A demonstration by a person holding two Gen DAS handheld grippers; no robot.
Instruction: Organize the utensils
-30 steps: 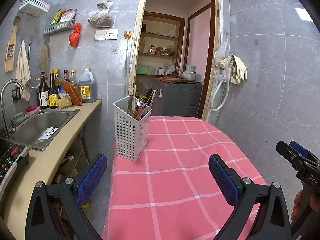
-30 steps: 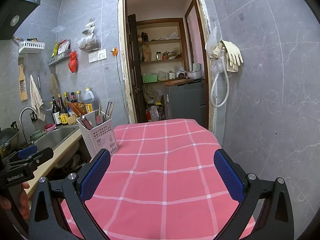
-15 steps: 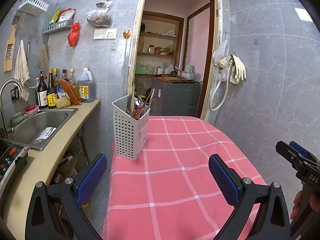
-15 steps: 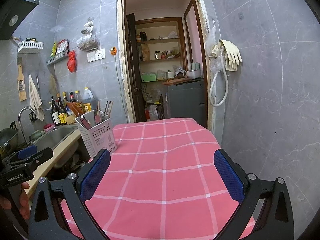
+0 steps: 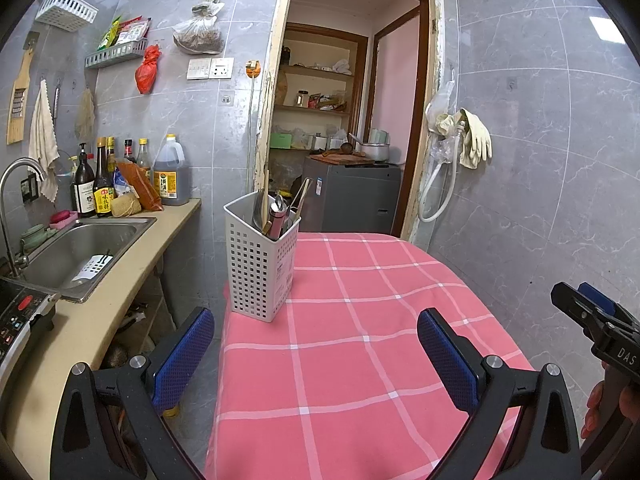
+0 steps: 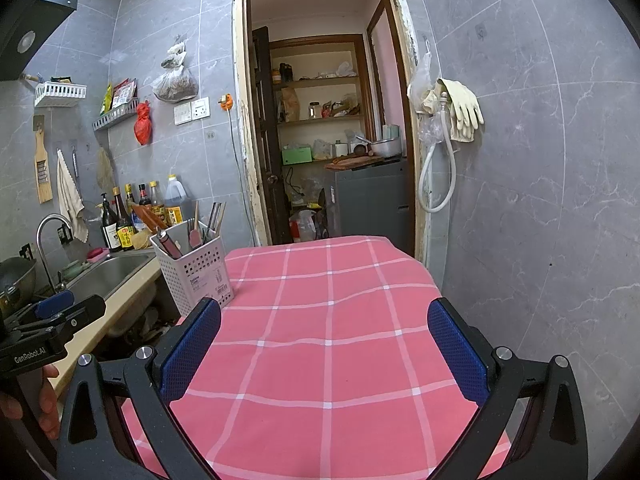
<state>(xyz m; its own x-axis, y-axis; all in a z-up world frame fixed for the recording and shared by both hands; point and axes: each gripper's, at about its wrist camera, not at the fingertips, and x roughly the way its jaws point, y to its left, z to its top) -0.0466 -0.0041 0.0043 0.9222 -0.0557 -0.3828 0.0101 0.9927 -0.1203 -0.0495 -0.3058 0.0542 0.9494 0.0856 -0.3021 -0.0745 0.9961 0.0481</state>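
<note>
A white perforated utensil holder [image 5: 260, 258] [image 6: 196, 270] stands on the far left corner of the table with the pink checked cloth [image 5: 360, 340] [image 6: 332, 320]. Several utensils [image 5: 276, 210] [image 6: 200, 226] stick up out of it: chopsticks, a fork, metal handles. My left gripper [image 5: 316, 344] hangs open above the near part of the cloth, short of the holder, with nothing between its blue pads. My right gripper [image 6: 324, 344] is open too, over the cloth's near middle and to the right of the holder. Each gripper shows at the edge of the other's view.
A counter [image 5: 92, 320] with a steel sink [image 5: 80, 248], a tap and several bottles [image 5: 100, 188] runs along the left, with a gap between it and the table. Behind the table an open doorway [image 6: 320, 140] leads to shelves. A tiled wall with hung gloves [image 5: 472, 140] closes the right.
Both views have shifted only slightly; the holder sits a little higher and nearer the middle in the left wrist view. Both grippers stay open and empty.
</note>
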